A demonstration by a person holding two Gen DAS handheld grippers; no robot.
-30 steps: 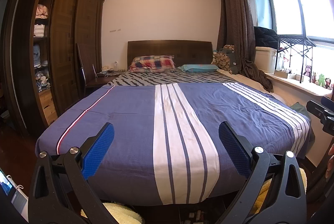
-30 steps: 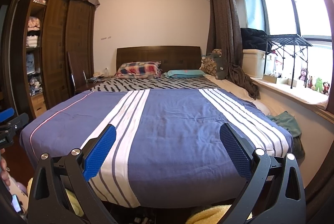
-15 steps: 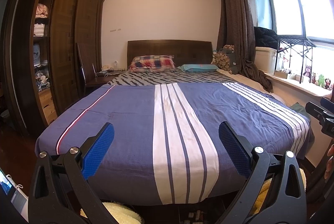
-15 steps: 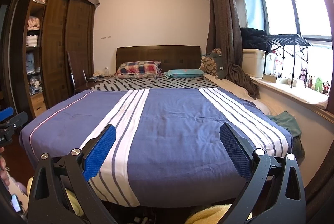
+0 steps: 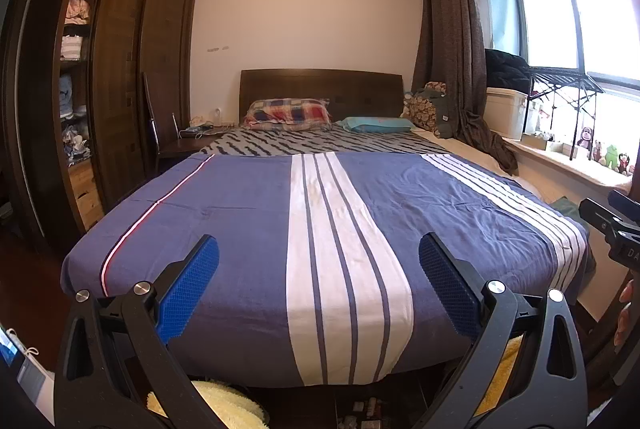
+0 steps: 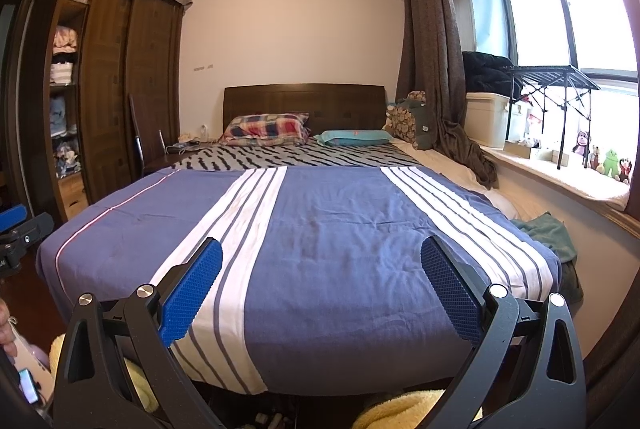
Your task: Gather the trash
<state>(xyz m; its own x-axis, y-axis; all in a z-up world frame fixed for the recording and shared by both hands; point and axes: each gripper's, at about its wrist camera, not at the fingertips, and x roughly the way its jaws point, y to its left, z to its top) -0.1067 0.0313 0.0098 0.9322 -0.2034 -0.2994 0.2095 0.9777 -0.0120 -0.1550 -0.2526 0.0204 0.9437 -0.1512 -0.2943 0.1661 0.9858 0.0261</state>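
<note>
My left gripper [image 5: 319, 285] is open and empty, held at the foot of a bed with a blue and white striped cover [image 5: 240, 213]. My right gripper [image 6: 321, 287] is open and empty too, a little to the right along the same bed [image 6: 340, 229]. The right gripper also shows at the right edge of the left wrist view [image 5: 616, 225], and the left gripper at the left edge of the right wrist view [image 6: 20, 225]. No trash is plain to see on the bed. Small items lie on the floor under the bed's foot [image 5: 364, 409], too small to name.
A dark wardrobe [image 5: 120, 77] stands at the left, with a chair [image 5: 160, 133] and a cluttered nightstand beside the headboard. A window sill [image 6: 560, 169] with toys, a storage box and a folding rack runs along the right. Yellow fluffy mats [image 5: 224, 405] lie on the floor below.
</note>
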